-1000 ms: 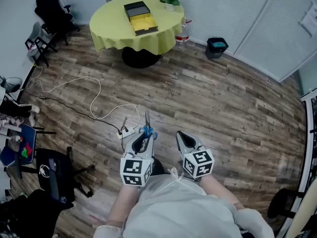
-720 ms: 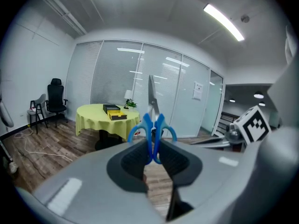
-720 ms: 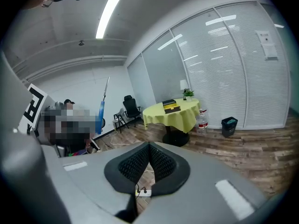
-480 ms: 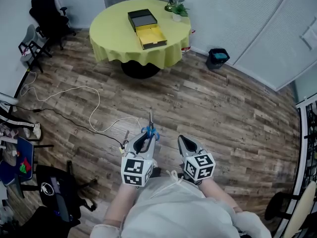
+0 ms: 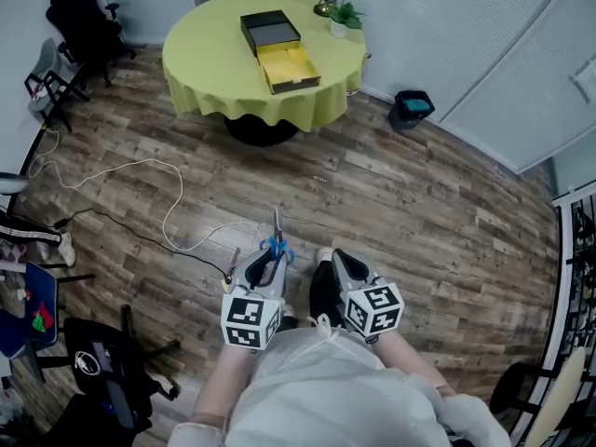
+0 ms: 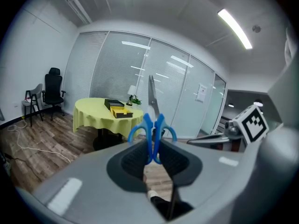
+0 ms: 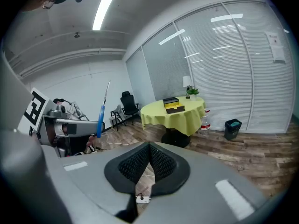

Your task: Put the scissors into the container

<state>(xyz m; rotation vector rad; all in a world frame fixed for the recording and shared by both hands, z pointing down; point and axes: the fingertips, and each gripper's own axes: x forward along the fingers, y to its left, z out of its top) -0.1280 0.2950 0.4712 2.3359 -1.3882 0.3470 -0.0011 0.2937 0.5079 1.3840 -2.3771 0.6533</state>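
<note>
Blue-handled scissors stand blades-up in my left gripper, which is shut on the handles; the steel blades point upward. Beside it, my right gripper is shut with nothing between its pads. The scissors also appear at the left of the right gripper view. The container, a black and yellow open box, lies on a round table with a yellow-green cloth far ahead. It is also visible in both gripper views.
A potted plant stands at the table's far edge. A dark bin sits by the glass wall. A white cable and a power strip lie on the wood floor at left. Black office chairs stand at far left.
The table and the container have shifted in the head view as the person moves across the floor. Both grippers keep their pose, the left still holding the scissors.
</note>
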